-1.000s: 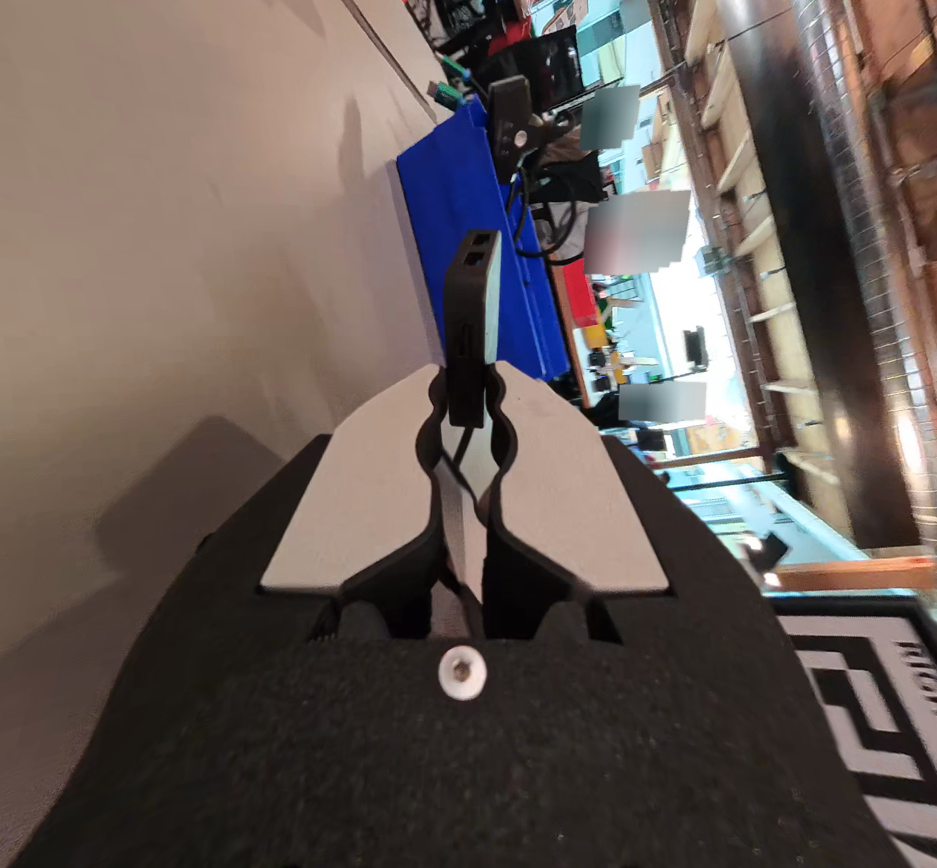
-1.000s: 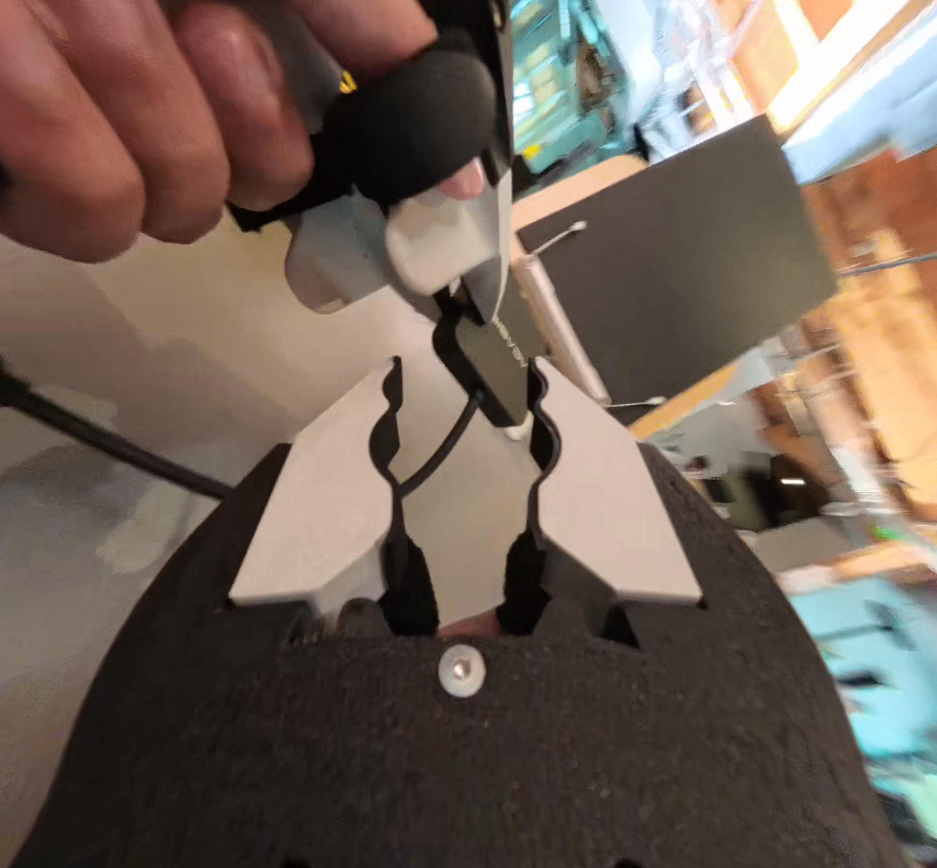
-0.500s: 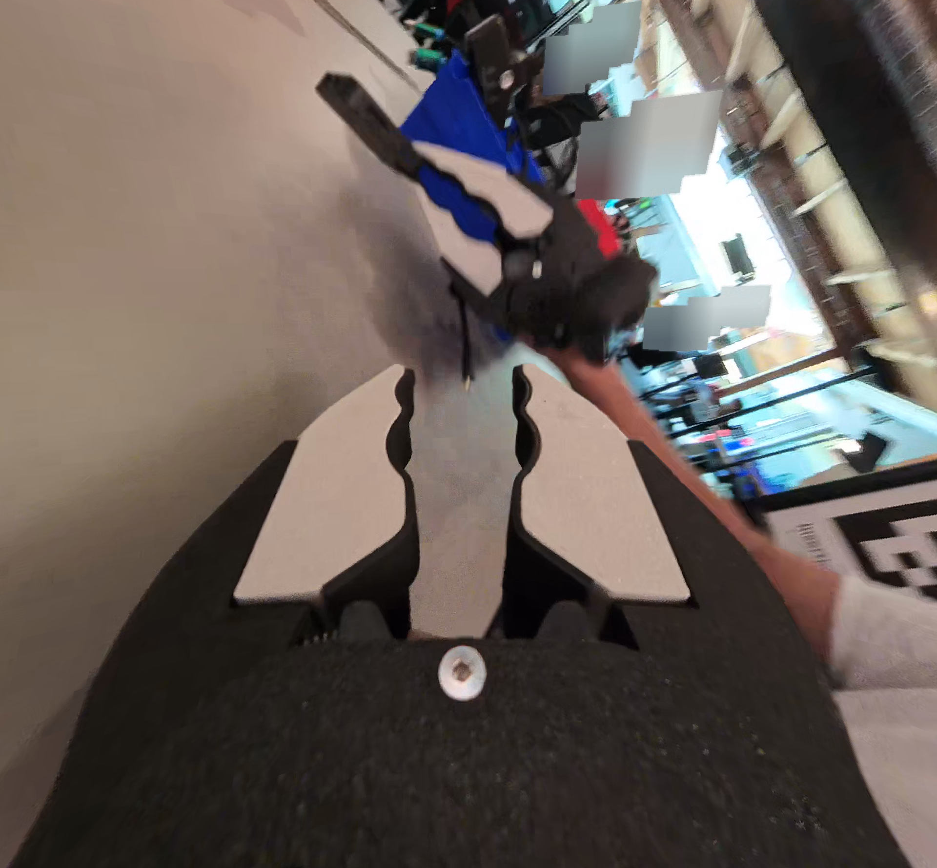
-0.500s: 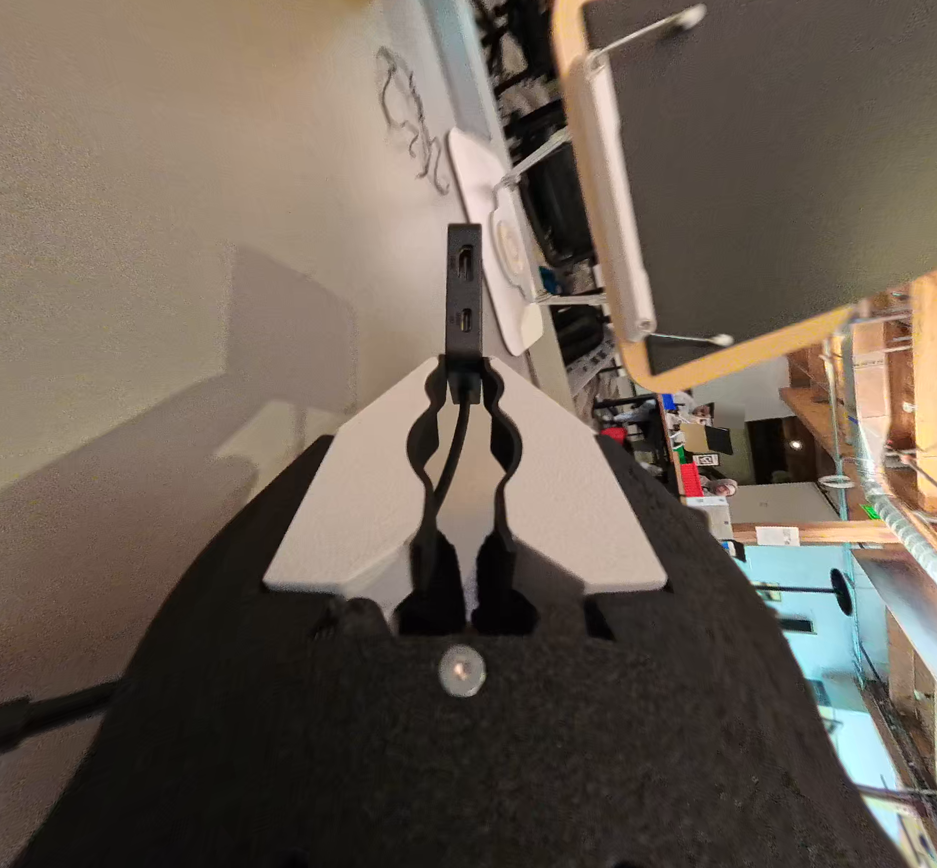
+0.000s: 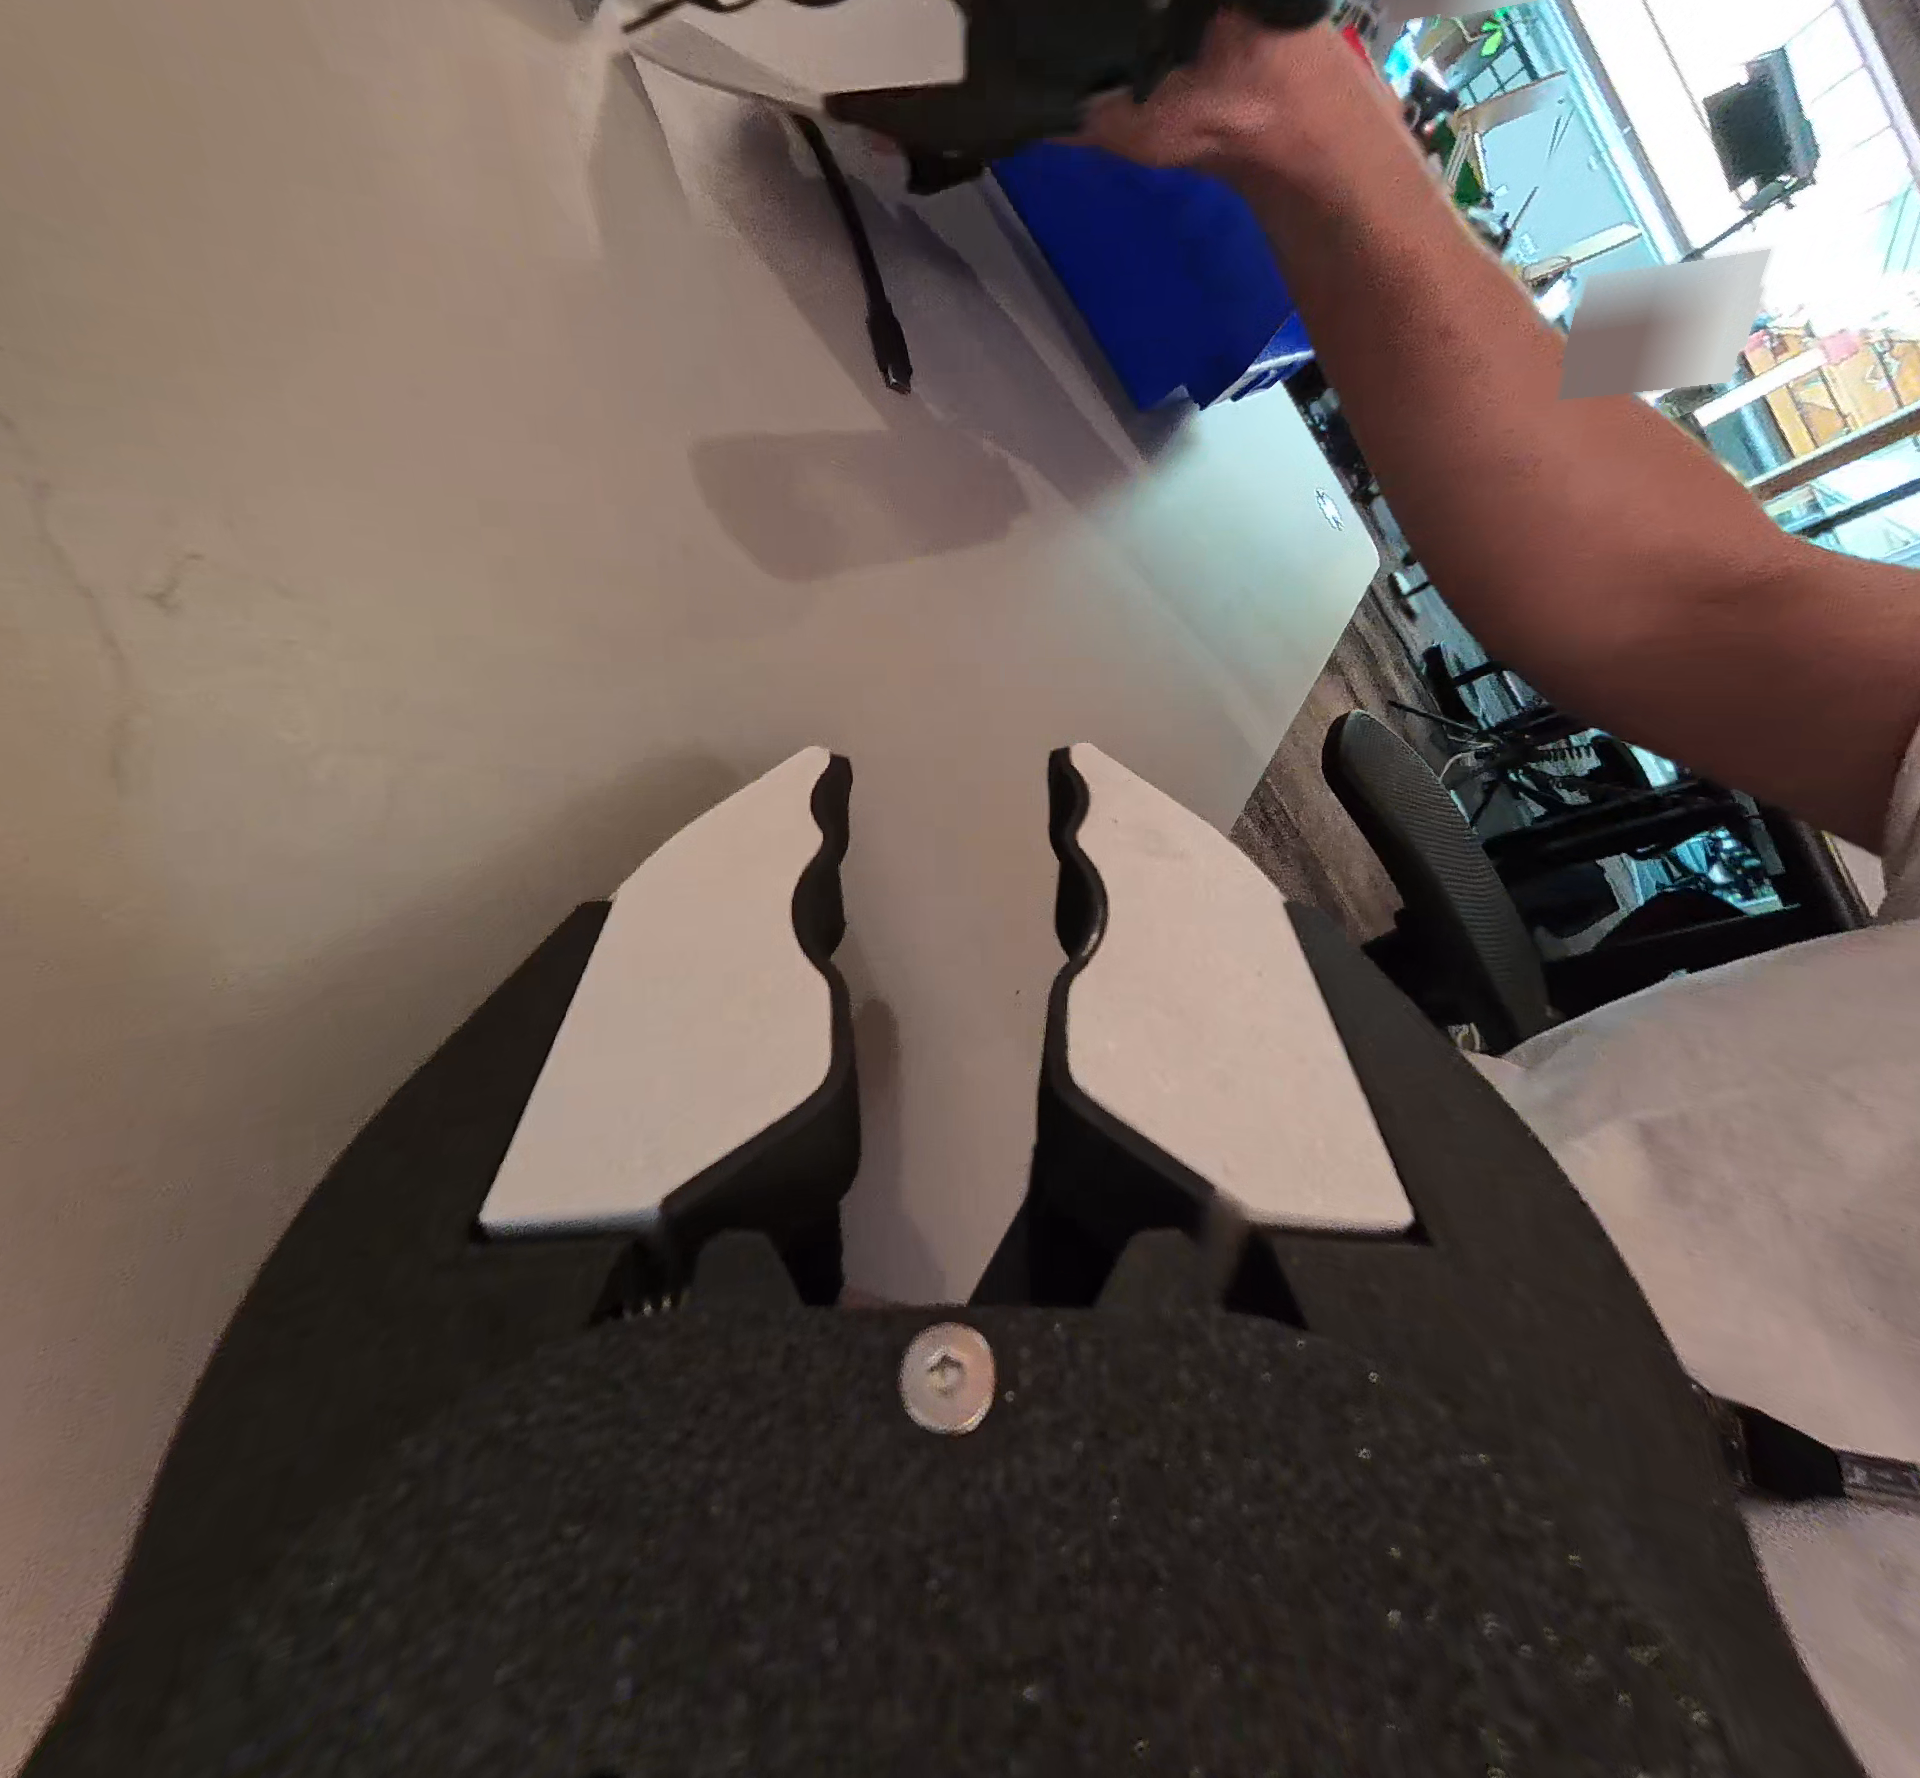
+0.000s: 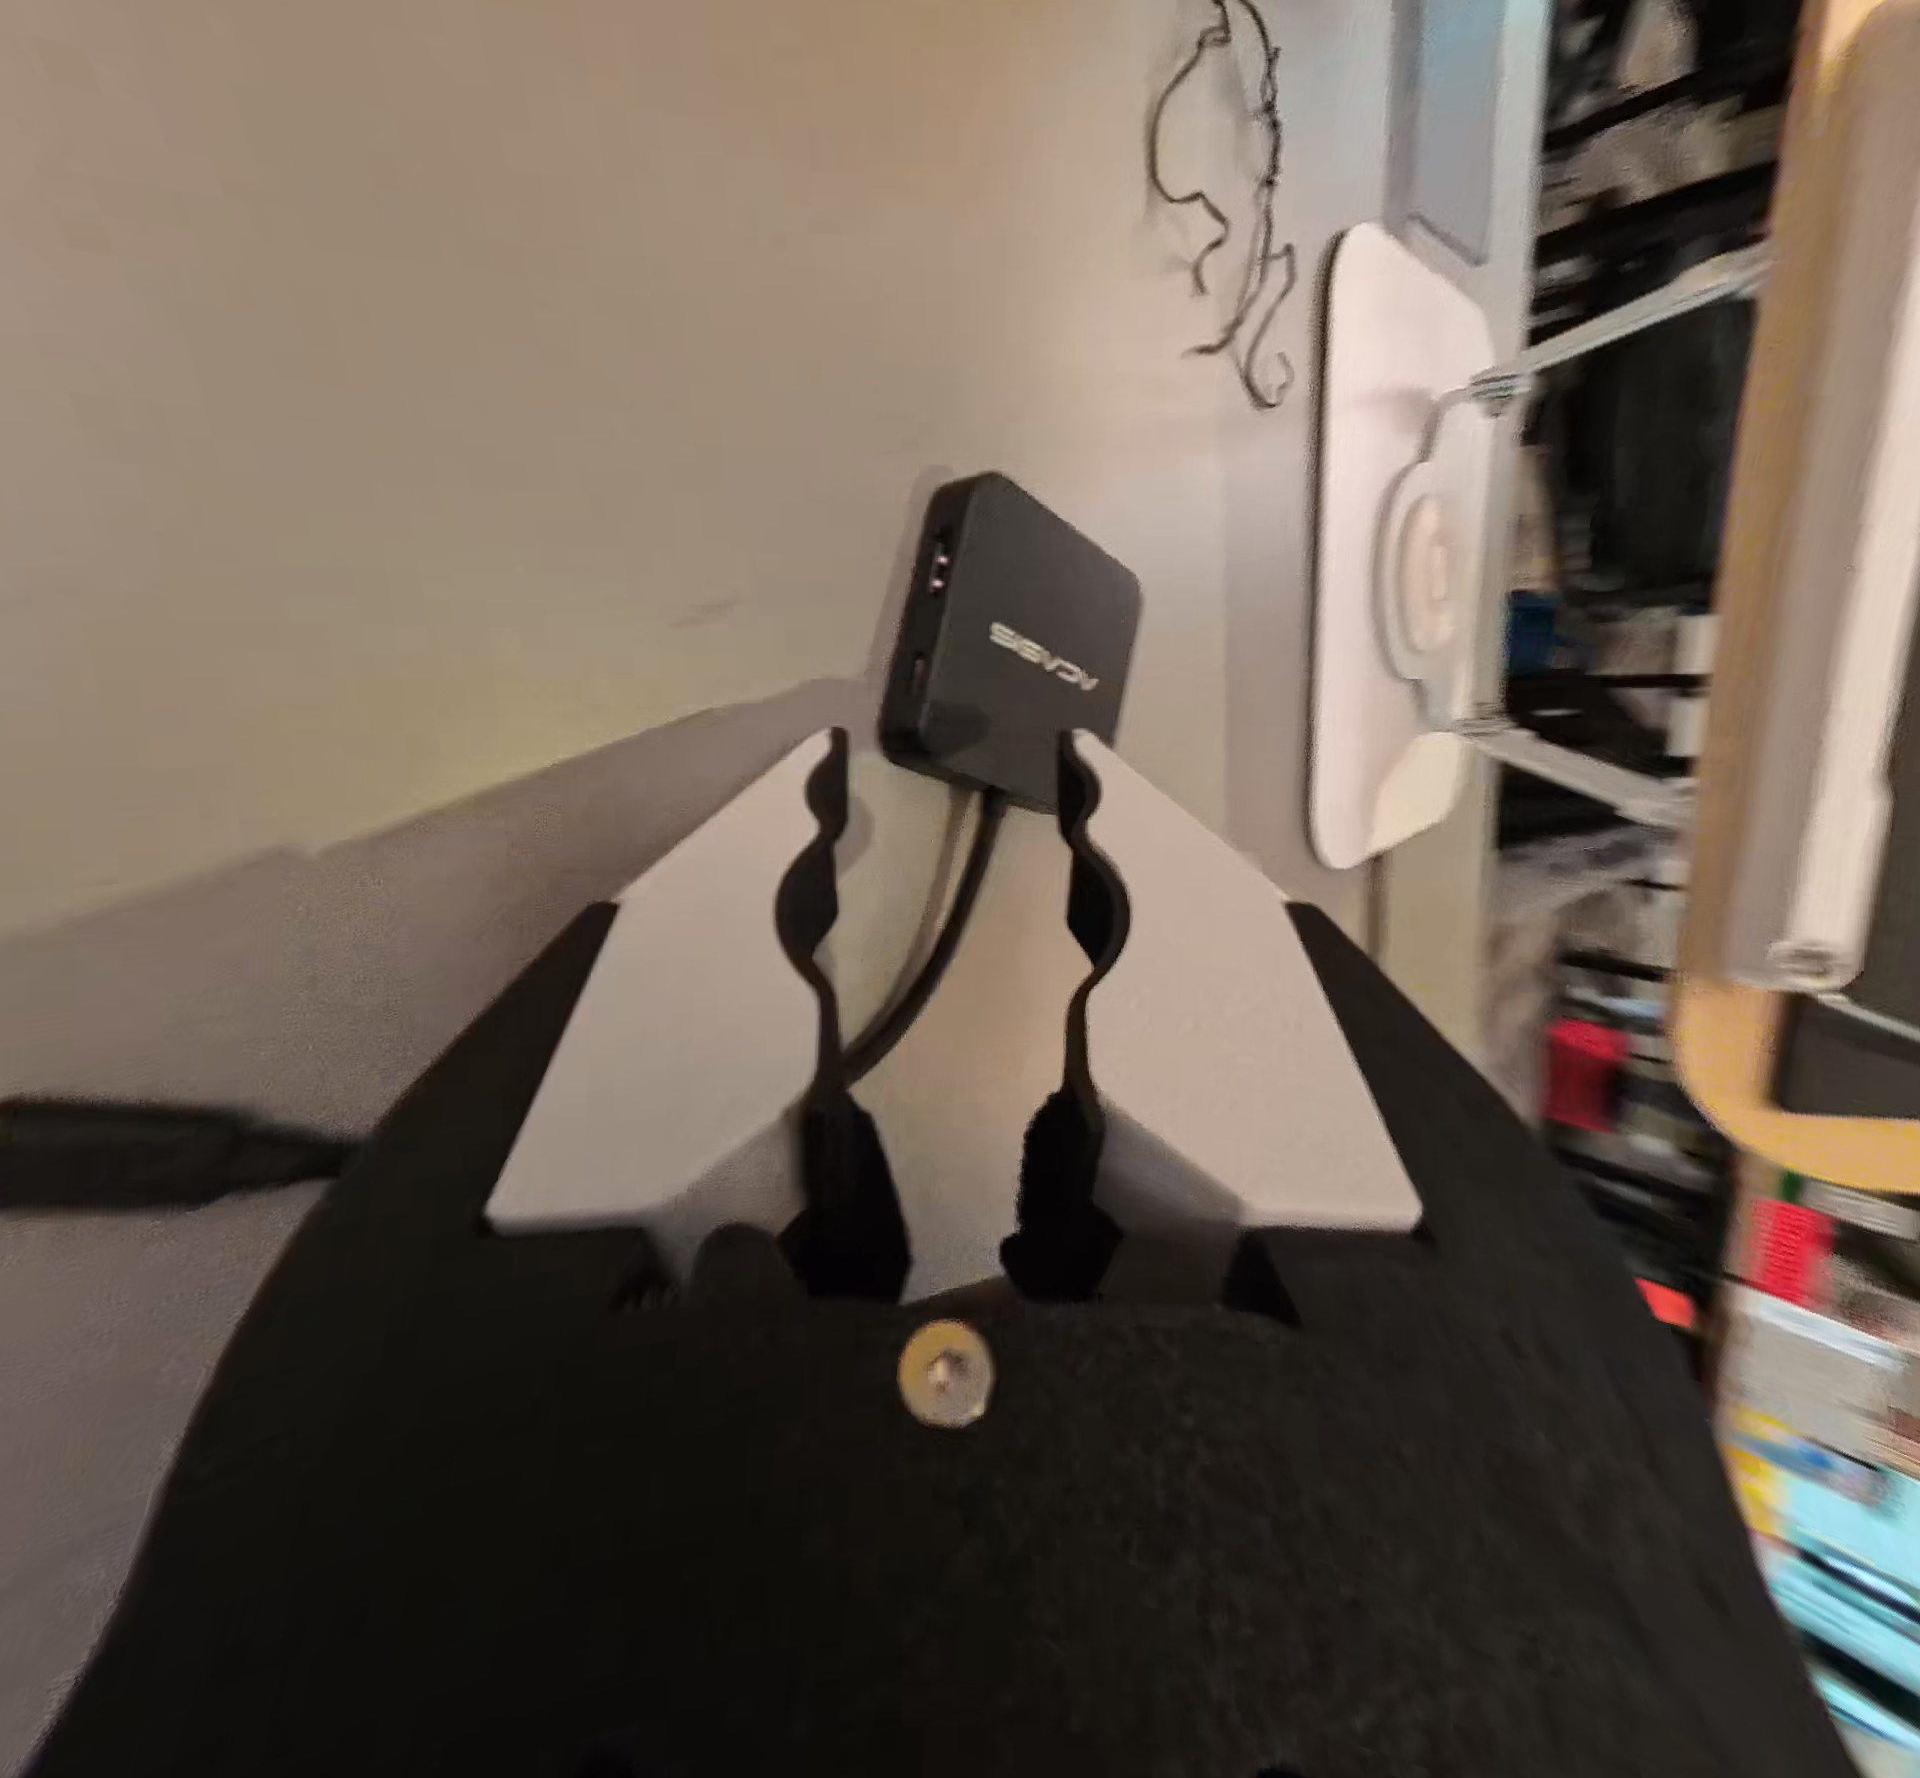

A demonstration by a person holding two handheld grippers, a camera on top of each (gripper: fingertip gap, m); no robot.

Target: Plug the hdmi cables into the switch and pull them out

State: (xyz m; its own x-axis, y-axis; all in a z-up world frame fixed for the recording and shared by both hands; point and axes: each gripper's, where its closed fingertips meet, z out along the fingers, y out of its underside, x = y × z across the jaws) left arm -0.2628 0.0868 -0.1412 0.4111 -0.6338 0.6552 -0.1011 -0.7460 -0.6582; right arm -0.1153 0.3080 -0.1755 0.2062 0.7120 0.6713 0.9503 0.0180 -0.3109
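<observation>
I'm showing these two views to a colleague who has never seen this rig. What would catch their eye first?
Probably the small black switch just past the tips of the open right gripper, its thin cable trailing back between the fingers. In the left wrist view, the left gripper gapes open with nothing in it over the pale table. A bare forearm crosses the upper right.

Pale tabletop [image 5: 312, 481], mesh office chair [image 5: 1434, 855] (beyond edge), bright windows [image 5: 1662, 14]

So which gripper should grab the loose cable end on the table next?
Left, probably. The left gripper is open and empty, while the right gripper is open around the switch; the cable plug lies ahead.
</observation>
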